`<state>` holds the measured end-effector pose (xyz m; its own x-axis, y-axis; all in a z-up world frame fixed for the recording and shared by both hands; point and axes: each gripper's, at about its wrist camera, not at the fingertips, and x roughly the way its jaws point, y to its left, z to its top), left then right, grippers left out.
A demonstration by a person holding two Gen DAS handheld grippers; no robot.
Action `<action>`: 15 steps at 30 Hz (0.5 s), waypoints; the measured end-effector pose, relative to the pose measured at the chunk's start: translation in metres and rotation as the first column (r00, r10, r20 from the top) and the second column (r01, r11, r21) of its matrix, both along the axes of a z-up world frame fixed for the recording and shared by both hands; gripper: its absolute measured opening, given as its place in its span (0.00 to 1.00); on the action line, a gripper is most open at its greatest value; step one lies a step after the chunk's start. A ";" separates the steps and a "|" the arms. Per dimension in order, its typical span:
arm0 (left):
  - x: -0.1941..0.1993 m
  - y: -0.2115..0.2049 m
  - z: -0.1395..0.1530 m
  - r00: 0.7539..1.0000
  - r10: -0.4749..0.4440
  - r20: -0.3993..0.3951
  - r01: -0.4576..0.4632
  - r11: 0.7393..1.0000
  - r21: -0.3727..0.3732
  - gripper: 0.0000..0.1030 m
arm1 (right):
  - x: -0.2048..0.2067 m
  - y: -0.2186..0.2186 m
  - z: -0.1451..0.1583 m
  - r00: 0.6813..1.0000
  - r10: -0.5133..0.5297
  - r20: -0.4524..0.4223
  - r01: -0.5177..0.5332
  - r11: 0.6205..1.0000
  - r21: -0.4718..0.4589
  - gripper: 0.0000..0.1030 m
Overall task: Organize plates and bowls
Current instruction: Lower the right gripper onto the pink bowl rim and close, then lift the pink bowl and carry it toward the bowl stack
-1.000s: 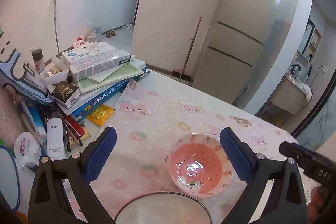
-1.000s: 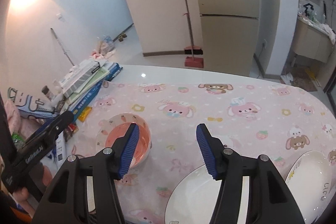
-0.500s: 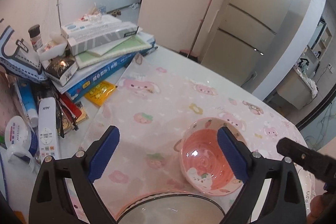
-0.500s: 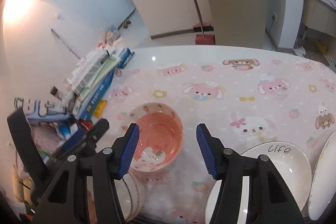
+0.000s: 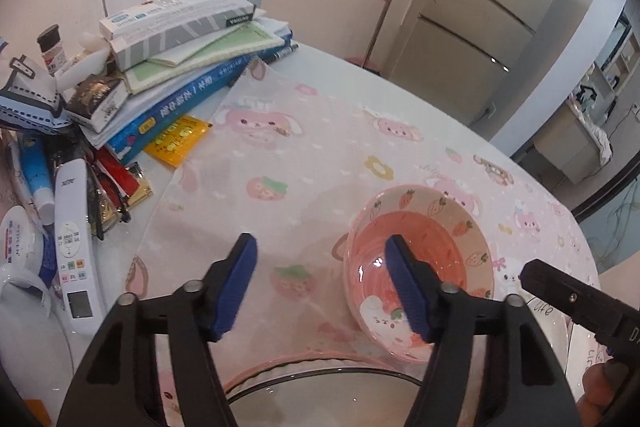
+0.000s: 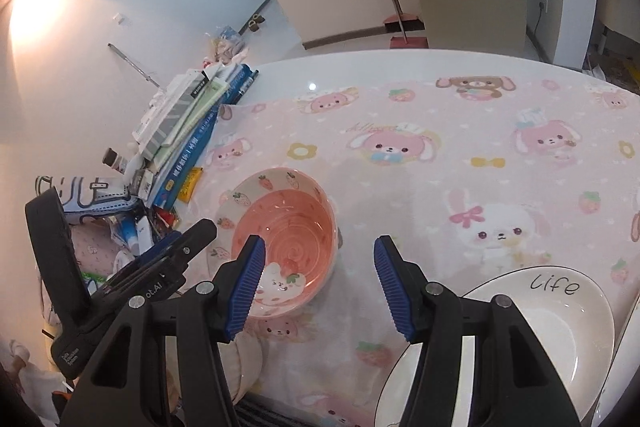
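Both pairs of jaws stand partly apart with nothing clamped. On the left gripper (image 5: 320, 283) they have just been closing, with only tablecloth (image 5: 280, 163) between the ribbed blue pads; its right-hand pad overlaps the pink bowl (image 5: 420, 251) in the picture, though contact cannot be told. On the right gripper (image 6: 318, 281) the gap frames the bowl's right rim and bare cloth, the left pad lying across the bowl's lower edge in view.

That bowl (image 6: 286, 239), glossy, round, pink inside with strawberry and rabbit prints, sits at lower right of the left view and left of centre in the right view. Just below it in the left view curves the dark-edged rim of a larger white dish (image 5: 320, 393). A white plate lettered "life" (image 6: 560, 323) fills the right view's lower right.

Farther out, a stack of books and boxes (image 5: 184, 39) crowds the left view's upper left, with a white remote control (image 5: 72, 247) and a yellow sachet (image 5: 176, 139) beside it. The cloth is soft pink with cartoon animals.
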<state>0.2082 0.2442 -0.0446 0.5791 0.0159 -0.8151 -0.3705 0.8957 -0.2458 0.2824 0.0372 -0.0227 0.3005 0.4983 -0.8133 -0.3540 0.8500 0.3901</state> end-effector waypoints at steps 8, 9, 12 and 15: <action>0.002 -0.005 -0.007 0.998 -0.014 -0.057 0.014 1.000 0.007 0.43 | 0.005 0.016 -0.031 0.998 0.026 -0.051 -0.028 0.999 -0.041 0.33; 0.003 -0.007 -0.006 0.998 -0.017 -0.056 0.018 1.000 0.006 0.43 | 0.005 0.017 -0.036 0.998 -0.003 -0.062 0.000 0.999 -0.050 0.33; 0.010 -0.012 -0.010 0.996 -0.041 -0.074 0.041 0.999 -0.007 0.39 | 0.003 0.022 -0.046 0.996 -0.017 -0.093 0.012 0.999 -0.047 0.25; 0.017 -0.020 -0.018 0.991 -0.027 -0.132 0.035 0.998 0.059 0.39 | -0.002 0.030 -0.046 0.999 -0.008 -0.046 0.005 0.997 -0.072 0.20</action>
<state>0.2247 0.2238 -0.0622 0.4686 0.0512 -0.8819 -0.3674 0.9192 -0.1419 0.2800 0.0675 -0.0683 0.2645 0.4360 -0.8602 -0.3312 0.8788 0.3435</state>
